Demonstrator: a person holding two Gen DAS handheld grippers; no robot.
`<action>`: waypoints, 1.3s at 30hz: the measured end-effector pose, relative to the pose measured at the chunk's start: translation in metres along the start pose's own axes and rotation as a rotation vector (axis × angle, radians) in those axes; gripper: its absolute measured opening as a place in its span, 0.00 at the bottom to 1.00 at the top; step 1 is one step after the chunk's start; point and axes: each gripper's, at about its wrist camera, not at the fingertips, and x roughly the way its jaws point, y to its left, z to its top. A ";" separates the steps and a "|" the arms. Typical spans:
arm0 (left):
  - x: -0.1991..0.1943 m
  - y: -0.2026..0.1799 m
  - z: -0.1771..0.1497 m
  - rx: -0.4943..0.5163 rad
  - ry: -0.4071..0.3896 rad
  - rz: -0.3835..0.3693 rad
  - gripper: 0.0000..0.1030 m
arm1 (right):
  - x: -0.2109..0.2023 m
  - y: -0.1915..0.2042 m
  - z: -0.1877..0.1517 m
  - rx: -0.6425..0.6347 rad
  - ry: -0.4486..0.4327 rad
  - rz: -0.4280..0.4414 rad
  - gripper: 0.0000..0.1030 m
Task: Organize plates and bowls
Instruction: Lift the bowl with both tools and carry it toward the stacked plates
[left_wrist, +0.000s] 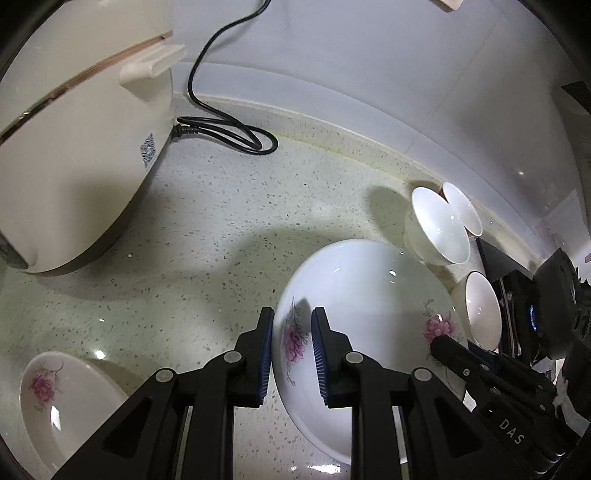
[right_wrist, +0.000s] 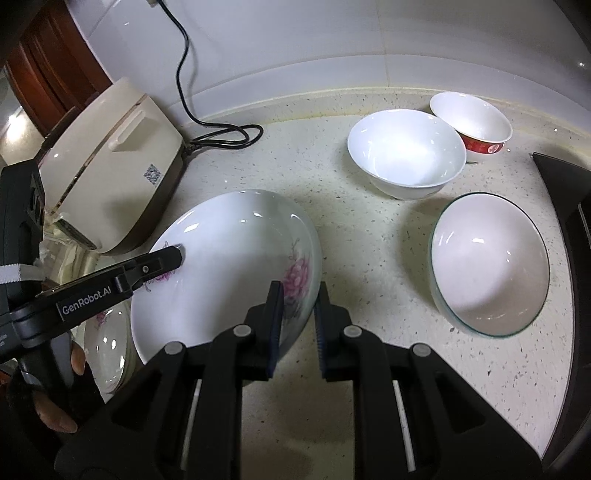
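**Both tongs on one flowered plate**

The left gripper (left_wrist: 291, 354) clasped the near rim of the flowered plate (left_wrist: 369, 291), which sat tilted above the speckled counter (left_wrist: 221, 229). The right gripper (right_wrist: 298, 325) pinched its opposite edge. A second flowered plate (left_wrist: 62, 402) lay beside the rice cooker (left_wrist: 74, 147); three bowls stood near the wall.

Near plate (right_wrist: 229, 258): white, pink flower sprays. Far-right bowl (right_wrist: 476, 122): white inside, red outside. Right bowl (right_wrist: 491, 258): white, thin dark-green rim. Counter (right_wrist: 369, 229): cream, grey-speckled.
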 end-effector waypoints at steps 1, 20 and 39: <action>-0.003 0.001 -0.001 -0.002 -0.004 0.001 0.21 | -0.002 0.001 -0.001 -0.002 -0.005 0.003 0.19; -0.050 0.032 -0.019 -0.064 -0.077 0.020 0.21 | -0.016 0.042 -0.009 -0.073 -0.042 0.058 0.19; -0.095 0.102 -0.042 -0.205 -0.133 0.098 0.21 | -0.003 0.107 -0.015 -0.209 -0.004 0.159 0.19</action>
